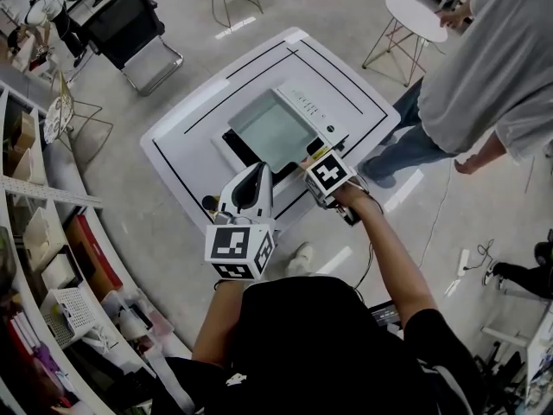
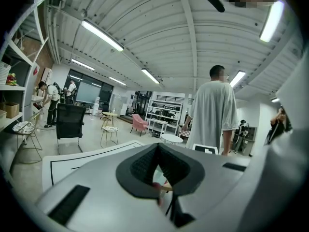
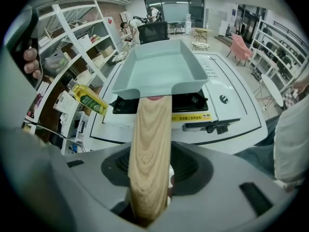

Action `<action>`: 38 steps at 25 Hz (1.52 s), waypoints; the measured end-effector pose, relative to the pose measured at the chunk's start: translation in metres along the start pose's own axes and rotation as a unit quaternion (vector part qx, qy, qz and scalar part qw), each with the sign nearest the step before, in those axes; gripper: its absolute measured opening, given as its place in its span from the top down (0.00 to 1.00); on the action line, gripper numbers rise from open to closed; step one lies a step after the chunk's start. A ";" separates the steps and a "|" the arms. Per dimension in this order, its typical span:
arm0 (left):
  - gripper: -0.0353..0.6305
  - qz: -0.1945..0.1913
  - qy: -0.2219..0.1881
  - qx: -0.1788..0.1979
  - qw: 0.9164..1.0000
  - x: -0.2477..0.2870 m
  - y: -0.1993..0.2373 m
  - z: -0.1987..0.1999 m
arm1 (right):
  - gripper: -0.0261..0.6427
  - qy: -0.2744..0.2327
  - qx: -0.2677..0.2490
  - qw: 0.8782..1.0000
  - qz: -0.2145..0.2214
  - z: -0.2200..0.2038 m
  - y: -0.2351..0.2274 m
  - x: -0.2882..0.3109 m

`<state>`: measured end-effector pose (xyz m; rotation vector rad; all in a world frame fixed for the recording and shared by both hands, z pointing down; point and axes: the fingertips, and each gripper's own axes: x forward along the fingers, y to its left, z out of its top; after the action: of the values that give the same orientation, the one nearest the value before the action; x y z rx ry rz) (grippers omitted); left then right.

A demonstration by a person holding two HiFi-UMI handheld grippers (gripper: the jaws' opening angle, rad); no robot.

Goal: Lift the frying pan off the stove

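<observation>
Frying pan (image 3: 157, 69), square, pale green: light wooden handle (image 3: 150, 144) clamped between right gripper (image 1: 309, 164) jaws, set partway apart. Pan body sits on black stove (image 3: 193, 102), atop white black-lined table (image 1: 199, 124). Left gripper (image 1: 253, 180) closed, empty, hovering just beside.

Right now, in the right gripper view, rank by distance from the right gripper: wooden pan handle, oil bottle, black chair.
1. wooden pan handle, between the jaws, centre.
2. oil bottle, left of the stove.
3. black chair, far back, top centre.
</observation>
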<state>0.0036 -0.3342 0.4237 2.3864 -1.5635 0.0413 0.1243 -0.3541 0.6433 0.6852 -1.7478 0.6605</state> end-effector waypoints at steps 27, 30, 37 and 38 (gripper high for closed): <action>0.93 0.001 -0.007 0.002 1.000 -0.015 0.005 0.003 | 0.94 -0.020 -0.025 0.999 -0.014 -0.001 0.011 0.013; 0.93 -0.001 -0.008 0.001 1.000 -0.015 0.005 0.004 | 0.94 -0.026 -0.026 0.999 -0.002 0.000 0.017 0.012; 0.93 -0.004 -0.008 0.002 1.000 -0.014 0.003 0.006 | 0.94 -0.022 -0.008 1.000 0.000 -0.003 0.017 0.013; 0.93 -0.005 -0.008 0.002 1.000 -0.014 0.003 0.006 | 0.94 -0.021 -0.005 1.000 0.000 -0.004 0.017 0.014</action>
<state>-0.0058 -0.3239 0.4159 2.4030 -1.5595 0.0241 0.1107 -0.3413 0.6556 0.6966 -1.7878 0.6417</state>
